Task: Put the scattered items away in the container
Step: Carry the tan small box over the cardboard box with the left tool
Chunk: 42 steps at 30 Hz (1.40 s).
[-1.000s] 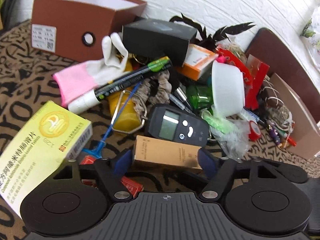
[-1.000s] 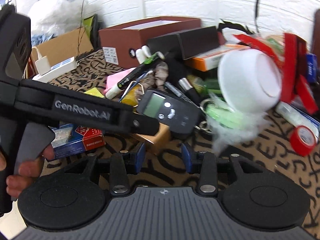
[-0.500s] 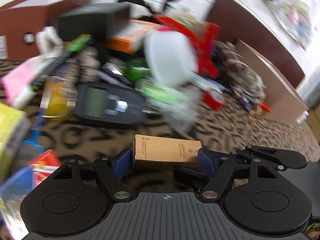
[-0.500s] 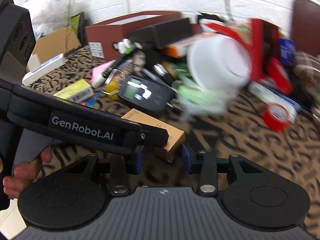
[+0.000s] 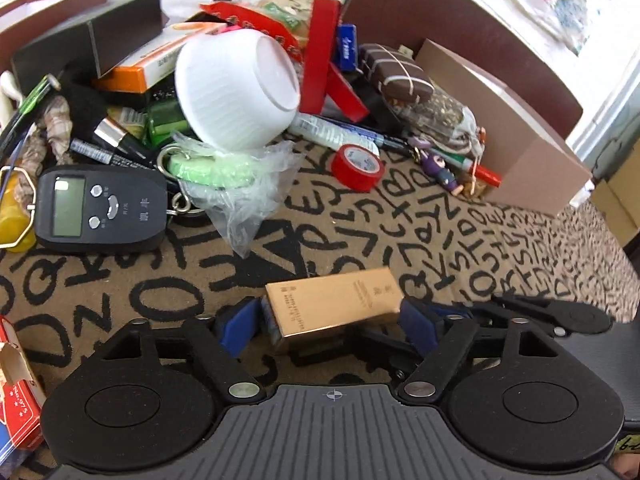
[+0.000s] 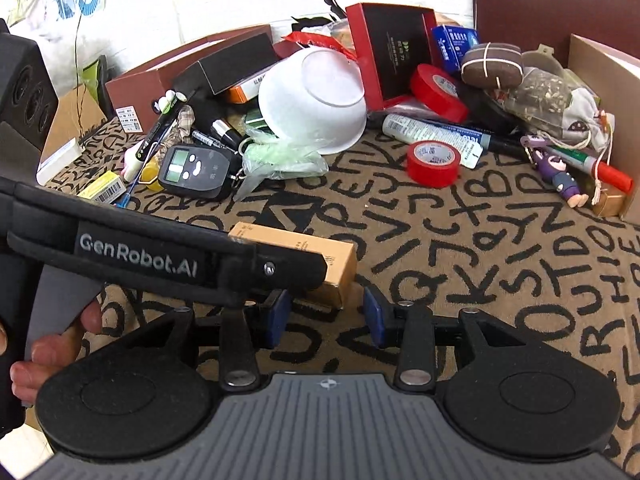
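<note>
"GenRobot.AI" stands on the left tongs point(image 6: 328, 268); capital letters pattern the rug point(image 6: 500, 248).

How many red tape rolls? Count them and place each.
2: one tape roll lies on the mat; a second roll leans behind it beside the red box. The pile may hide more.

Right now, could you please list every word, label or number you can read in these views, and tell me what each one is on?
"GenRobot.AI": on the black arm of the left gripper.
Large scattered capital letters, forming no clear words: on the rug.
Print on the tan box, the digital scale, the red tape roll, the blue packet and the white tube: too small or blurred to read.
</note>
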Motion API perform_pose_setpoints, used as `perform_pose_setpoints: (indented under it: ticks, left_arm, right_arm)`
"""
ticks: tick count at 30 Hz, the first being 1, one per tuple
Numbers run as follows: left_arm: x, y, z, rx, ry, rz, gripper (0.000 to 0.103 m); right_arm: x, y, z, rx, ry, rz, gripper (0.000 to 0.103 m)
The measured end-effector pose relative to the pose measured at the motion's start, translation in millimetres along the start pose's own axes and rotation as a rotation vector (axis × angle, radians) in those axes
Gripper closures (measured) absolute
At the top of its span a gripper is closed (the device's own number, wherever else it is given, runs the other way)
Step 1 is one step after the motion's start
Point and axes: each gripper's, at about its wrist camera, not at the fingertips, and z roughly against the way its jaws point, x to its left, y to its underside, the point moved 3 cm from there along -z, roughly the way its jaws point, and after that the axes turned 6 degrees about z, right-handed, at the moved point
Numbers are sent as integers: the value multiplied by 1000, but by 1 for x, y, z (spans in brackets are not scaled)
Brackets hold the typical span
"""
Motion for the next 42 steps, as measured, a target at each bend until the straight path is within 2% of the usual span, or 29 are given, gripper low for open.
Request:
perform_pose_setpoints:
  ticks: [3, 5, 8, 13, 18, 27, 33, 42]
  left_arm:
    - [-4, 0, -2, -1, -23, -3, 18]
    - [-7, -1, -4, 1, -31, -6, 17]
    - [-15, -2, -5, 7, -32, -13, 21]
    - [-40, -7, -4, -9, -8, -31, 24]
    - [-80, -29, -8, -48, 59, -71, 24]
    - [-178, -89, -23, -128, 169, -182, 22]
    - [-242, -131, -49, -146, 225, -246, 24]
    - [-302, -167, -138, -43, 303, -199, 23]
  right_arm:
    - [0, 0, -2, -2, -1, 8, 58]
    - [-2, 0, -1, -6, -6, 3, 61]
    - [-6, 1, 3, -11, -6, 2, 63]
    - [-20, 2, 21, -29, 21, -17, 63]
    - [-46, -7, 51, -89, 80, -38, 63]
    - [-121, -42, 112, -207, 230, -59, 63]
    - [-180, -71, 143, -240, 321, -63, 63]
    - [-274, -84, 147, -175, 422, -102, 63]
